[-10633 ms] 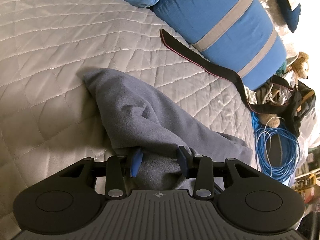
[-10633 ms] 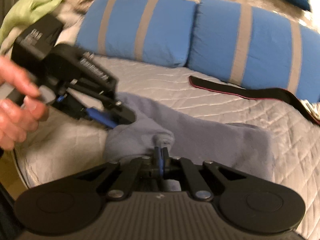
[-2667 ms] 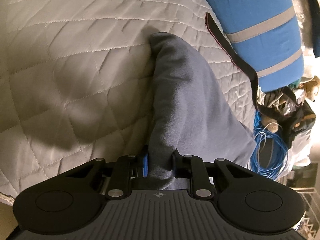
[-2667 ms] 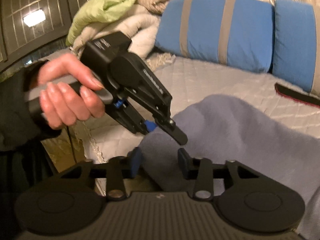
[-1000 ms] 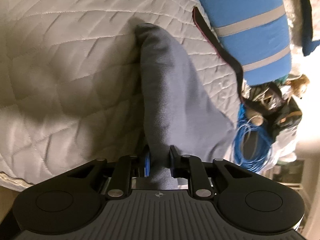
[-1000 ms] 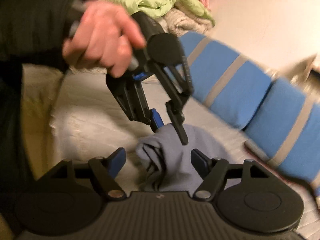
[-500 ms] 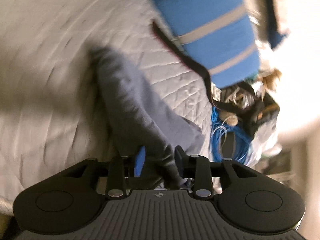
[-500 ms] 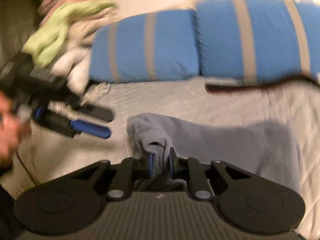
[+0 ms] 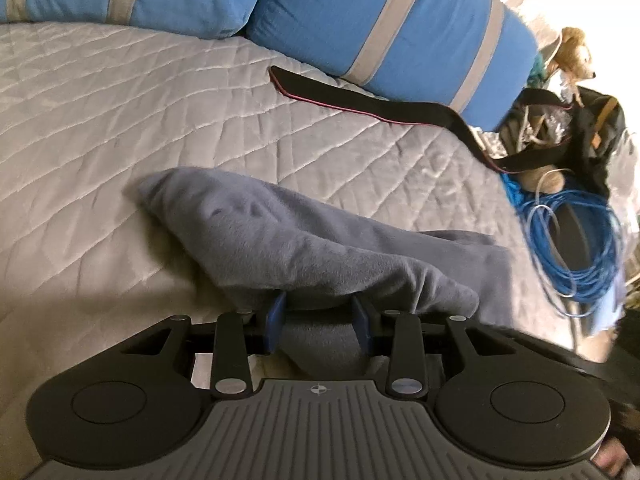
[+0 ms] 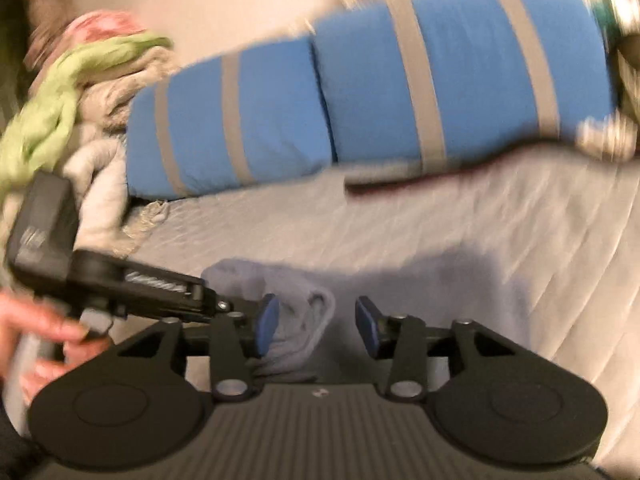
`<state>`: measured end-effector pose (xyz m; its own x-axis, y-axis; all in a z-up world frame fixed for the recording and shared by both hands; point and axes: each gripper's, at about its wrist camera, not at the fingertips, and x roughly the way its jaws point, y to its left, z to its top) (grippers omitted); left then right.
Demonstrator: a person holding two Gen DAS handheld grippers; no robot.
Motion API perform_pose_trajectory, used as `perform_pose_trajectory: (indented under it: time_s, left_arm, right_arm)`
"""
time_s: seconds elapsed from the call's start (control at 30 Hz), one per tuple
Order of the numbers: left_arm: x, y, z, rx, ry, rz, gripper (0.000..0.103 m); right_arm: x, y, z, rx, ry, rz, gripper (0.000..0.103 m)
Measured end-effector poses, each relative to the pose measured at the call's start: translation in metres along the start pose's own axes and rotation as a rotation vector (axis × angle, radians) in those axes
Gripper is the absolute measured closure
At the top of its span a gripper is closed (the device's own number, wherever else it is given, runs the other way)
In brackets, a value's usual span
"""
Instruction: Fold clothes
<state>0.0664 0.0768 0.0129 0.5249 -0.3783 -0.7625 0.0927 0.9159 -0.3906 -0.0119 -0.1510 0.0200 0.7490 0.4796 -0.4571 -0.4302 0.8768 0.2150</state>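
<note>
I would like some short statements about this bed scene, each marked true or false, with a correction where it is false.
1. The grey garment lies on the quilted bedspread. True.
2. The pillows are red with white dots. False: they are blue with grey stripes.
3. A black strap lies on the bed in front of a pillow. True.
4. The coiled cable beside the bed is yellow. False: it is blue.
5. Grey fabric sits between the pads of the left claw. True.
6. The right claw is clamped flat on the strap. False: its jaws are opening, with bunched grey fabric between them.
</note>
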Motion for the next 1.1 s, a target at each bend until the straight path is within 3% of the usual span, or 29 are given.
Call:
perform_pose_trajectory:
  time_s: [0.1,0.2,0.27,0.5,0.53,0.57,0.63,0.67,1.1]
  left_arm:
    - [0.009,0.0,0.004,-0.019,-0.008,-0.008,0.07]
    - [0.016,0.003,0.008,-0.048,-0.002,-0.023,0.07]
    - [0.019,0.004,0.009,-0.055,0.0,-0.032,0.07]
    - [0.02,0.014,0.008,-0.097,-0.005,-0.079,0.069]
    - [0.02,0.016,0.009,-0.105,-0.004,-0.085,0.069]
    - [0.02,0.017,0.009,-0.11,-0.003,-0.088,0.069]
    - [0.02,0.017,0.01,-0.114,0.0,-0.089,0.069]
    - [0.02,0.016,0.01,-0.114,0.0,-0.087,0.069]
    - [0.022,0.02,0.01,-0.137,-0.002,-0.105,0.069]
  right_arm:
    - [-0.008,0.02,-0.004,-0.162,-0.033,0.017,0.042]
    - [-0.001,0.036,-0.01,-0.257,-0.012,0.022,0.044]
    - [0.004,0.047,-0.013,-0.32,0.001,0.025,0.051]
    - [0.022,0.059,-0.013,-0.394,0.04,-0.01,0.059]
    - [0.025,0.064,-0.014,-0.419,0.051,-0.014,0.061]
    - [0.027,0.065,-0.015,-0.432,0.066,-0.017,0.077]
    - [0.028,0.065,-0.016,-0.437,0.098,-0.024,0.093]
    - [0.029,0.065,-0.016,-0.437,0.114,-0.026,0.095]
    - [0.009,0.047,-0.017,-0.338,0.138,-0.033,0.103]
